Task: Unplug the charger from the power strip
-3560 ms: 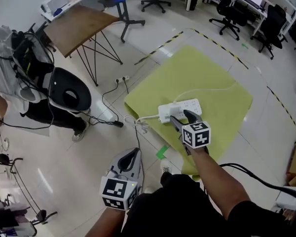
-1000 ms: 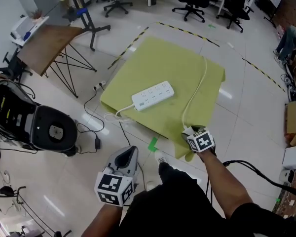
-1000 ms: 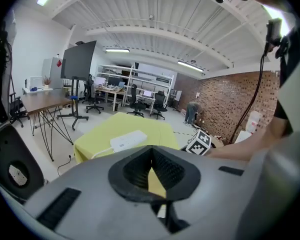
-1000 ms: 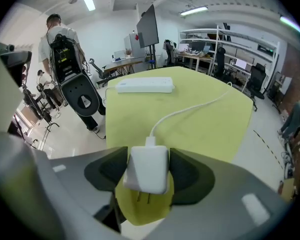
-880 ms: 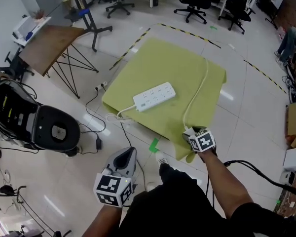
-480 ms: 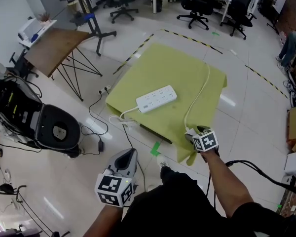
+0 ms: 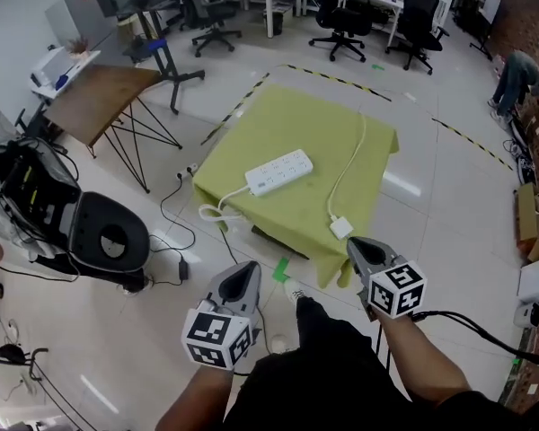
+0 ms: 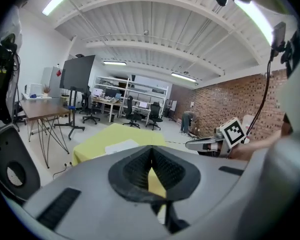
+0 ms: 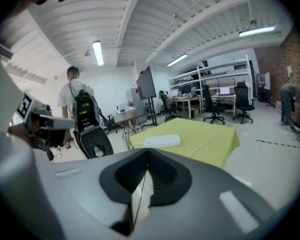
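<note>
While the white charger (image 7: 340,228) is lying unplugged on the yellow-green cloth (image 7: 287,115) right of centre, well apart from the power strip (image 7: 278,171), the right gripper (image 7: 354,245) is hovering just below it, its jaws having just been closing to meet on nothing. At lower left, the left gripper (image 7: 246,269) is hanging with jaws together, empty.

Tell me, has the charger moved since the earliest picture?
Yes. The charger left the power strip and now lies by the yellow cloth's near edge.

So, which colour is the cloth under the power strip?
The cloth is yellow-green, which shows best in the head view.
</note>
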Demonstrator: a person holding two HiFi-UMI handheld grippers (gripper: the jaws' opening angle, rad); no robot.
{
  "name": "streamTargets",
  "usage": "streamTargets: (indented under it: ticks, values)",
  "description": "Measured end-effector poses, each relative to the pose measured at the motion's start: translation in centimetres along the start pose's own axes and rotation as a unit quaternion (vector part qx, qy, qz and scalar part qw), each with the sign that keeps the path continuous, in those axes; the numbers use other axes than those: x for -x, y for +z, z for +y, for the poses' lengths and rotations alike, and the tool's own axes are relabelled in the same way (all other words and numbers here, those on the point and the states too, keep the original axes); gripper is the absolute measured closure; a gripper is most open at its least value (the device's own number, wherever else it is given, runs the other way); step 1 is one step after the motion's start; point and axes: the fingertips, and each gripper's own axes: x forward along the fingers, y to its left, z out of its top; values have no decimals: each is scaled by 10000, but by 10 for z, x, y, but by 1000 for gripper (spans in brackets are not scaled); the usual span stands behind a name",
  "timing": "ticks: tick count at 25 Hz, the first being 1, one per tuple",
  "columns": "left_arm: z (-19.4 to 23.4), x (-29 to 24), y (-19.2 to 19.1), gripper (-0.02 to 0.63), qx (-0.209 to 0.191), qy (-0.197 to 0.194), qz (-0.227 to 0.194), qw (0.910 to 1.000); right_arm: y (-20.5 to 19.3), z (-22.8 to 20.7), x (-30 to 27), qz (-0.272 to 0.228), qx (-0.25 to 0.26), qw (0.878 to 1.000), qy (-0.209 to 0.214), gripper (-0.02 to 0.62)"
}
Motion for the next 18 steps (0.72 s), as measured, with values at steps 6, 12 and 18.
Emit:
streamTargets:
  ticks: [6,12,18]
  values:
    - [-34,-1,-5,600,-86,-435,-16,9990,20,51,86,-794,-468,9950,391,594]
    - [-53,13,10,600,-255,-409,-257,9985,33,77,136,-977,-239,9919,776,594]
    - [-62,23,3,600,-27,146,-366,9992,8,76,170,-572,42,9946,862,594]
